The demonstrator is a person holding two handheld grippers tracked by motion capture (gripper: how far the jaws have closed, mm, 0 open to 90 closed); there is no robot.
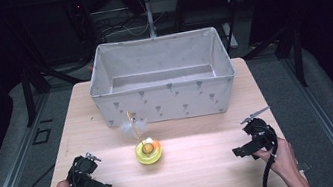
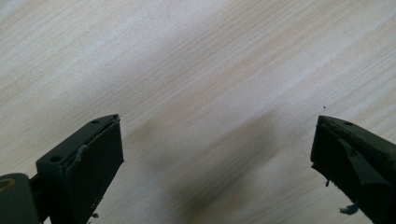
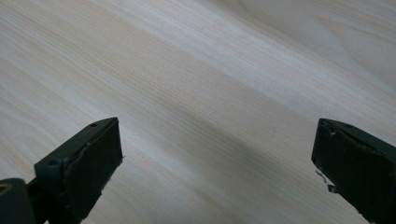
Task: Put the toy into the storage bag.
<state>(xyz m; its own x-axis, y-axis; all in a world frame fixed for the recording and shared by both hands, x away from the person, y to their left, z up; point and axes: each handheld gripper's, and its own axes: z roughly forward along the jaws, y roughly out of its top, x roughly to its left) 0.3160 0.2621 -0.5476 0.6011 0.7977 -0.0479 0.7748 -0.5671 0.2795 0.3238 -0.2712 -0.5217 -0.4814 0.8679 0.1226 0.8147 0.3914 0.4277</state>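
A small yellow round toy (image 1: 149, 152) with an orange ball in it and a thin stalk with white feathers (image 1: 133, 126) stands on the wooden table (image 1: 201, 164), just in front of a fabric bin. My left gripper (image 1: 99, 185) rests near the table's front left, held by a hand, well left of the toy. Its jaws stand wide apart over bare wood in the left gripper view (image 2: 217, 154). My right gripper (image 1: 242, 151) sits at the front right, also in a hand. It is open over bare wood in the right gripper view (image 3: 217, 154).
A large light grey fabric bin (image 1: 165, 98) with a small print stands at the back half of the table; I see nothing inside it. Dark frame bars and cables lie beyond the table. Grey floor surrounds the table on both sides.
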